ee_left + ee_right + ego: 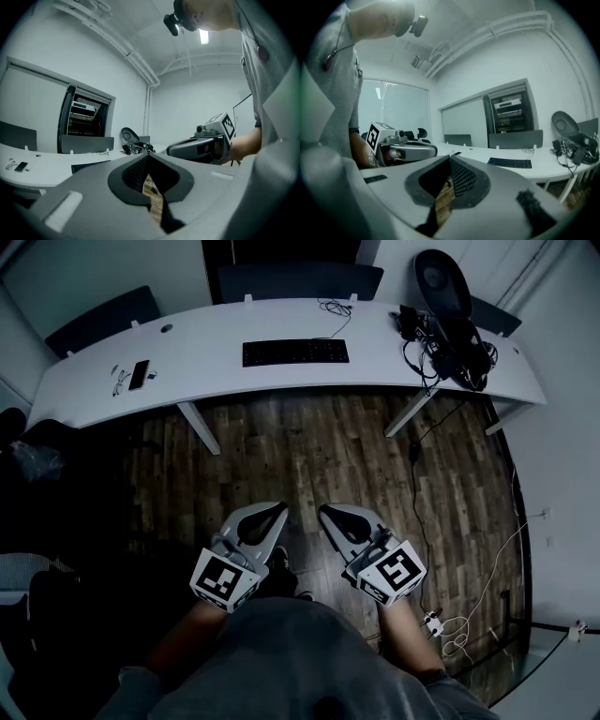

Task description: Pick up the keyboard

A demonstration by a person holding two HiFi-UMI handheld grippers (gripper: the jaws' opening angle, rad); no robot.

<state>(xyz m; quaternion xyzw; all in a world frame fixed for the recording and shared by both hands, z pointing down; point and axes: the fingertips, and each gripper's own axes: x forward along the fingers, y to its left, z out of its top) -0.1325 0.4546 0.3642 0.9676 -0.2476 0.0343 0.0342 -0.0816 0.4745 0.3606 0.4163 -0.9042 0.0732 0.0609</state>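
A black keyboard [295, 352] lies flat near the middle of the long white desk [216, 367], far ahead of both grippers. It shows small in the left gripper view as the keyboard [89, 166] and in the right gripper view as the keyboard [509, 162]. My left gripper [279, 509] and right gripper [323, 511] hang side by side over the wooden floor, well short of the desk. Both are shut with nothing between the jaws. Each gripper shows in the other's view: the right gripper [169, 151] and the left gripper [435, 151].
A phone [139, 374] and small items lie on the desk's left part. A tangle of cables and black gear [450, 348] with a round dish-shaped device [441, 282] fills its right end. Desk legs [199, 427] slant to the floor. Cables [459, 634] trail on the floor at right.
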